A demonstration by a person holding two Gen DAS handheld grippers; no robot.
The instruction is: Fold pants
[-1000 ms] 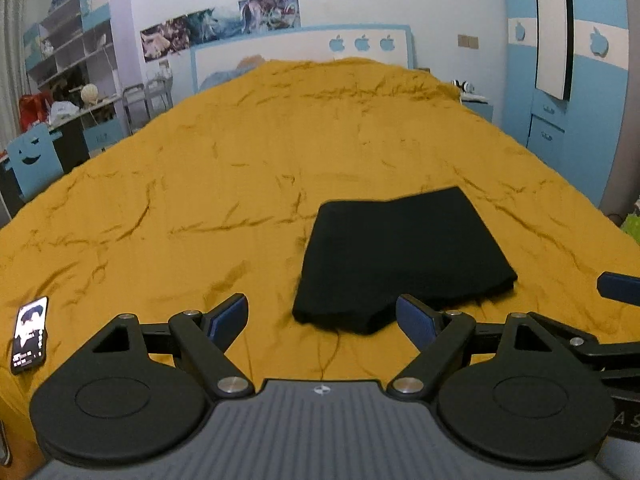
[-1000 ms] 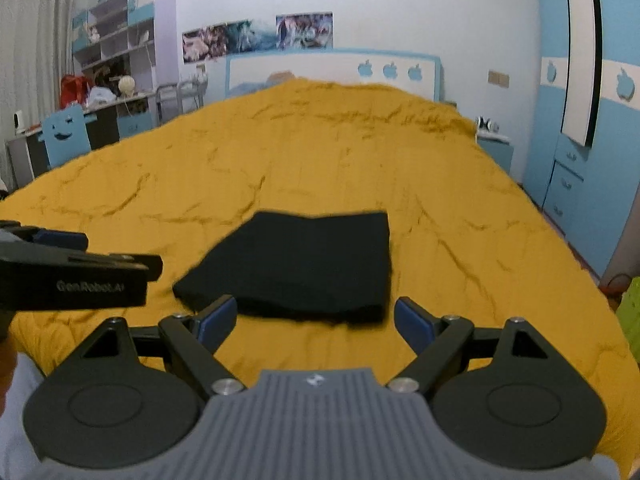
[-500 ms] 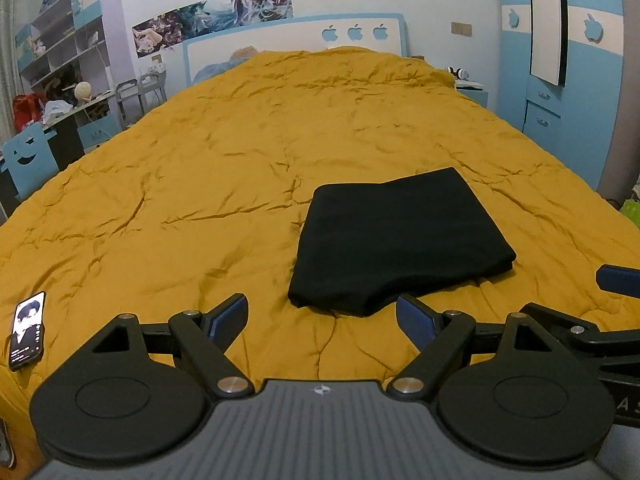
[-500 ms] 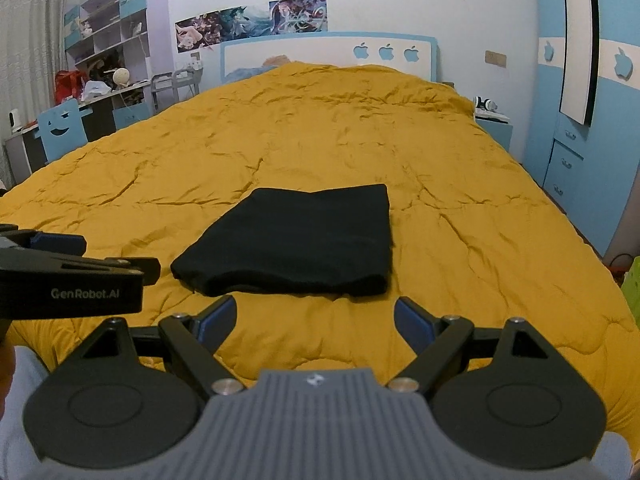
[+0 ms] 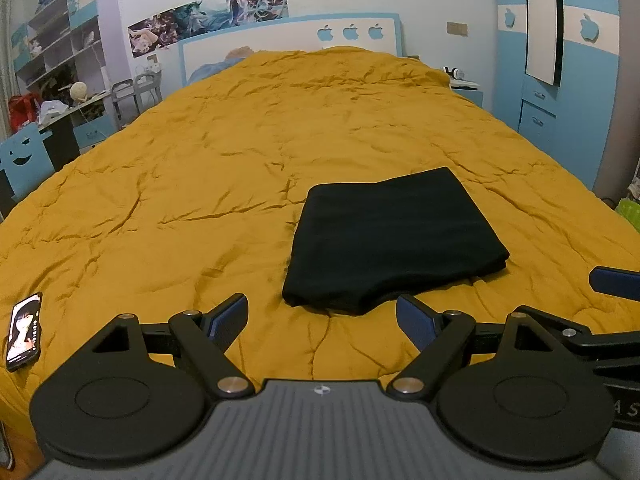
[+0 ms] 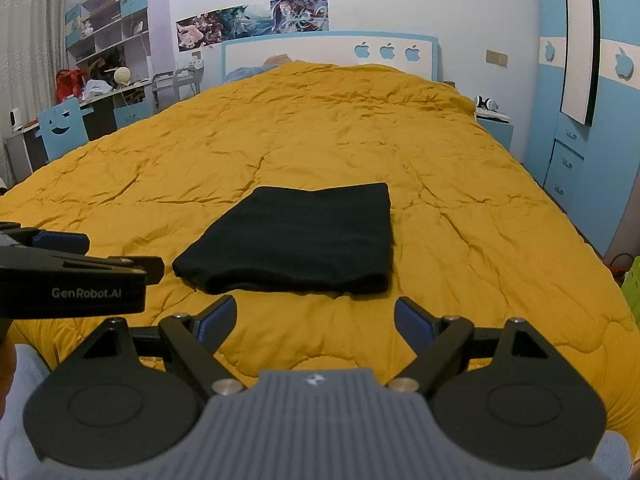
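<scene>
Now folded black pants (image 5: 394, 240) flat on quilt (image 5: 200, 184), left gripper (image 5: 322, 322) and right gripper (image 6: 314, 318) jaws wide, empty, short of near edge.

A phone (image 5: 25, 332) lies face-up on the wrinkled yellow quilt (image 5: 240, 168), near its left edge.

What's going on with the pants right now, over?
Left gripper open, empty. Right gripper open, empty. Pants folded flat on quilt. Phone far left, nothing blocking.
</scene>
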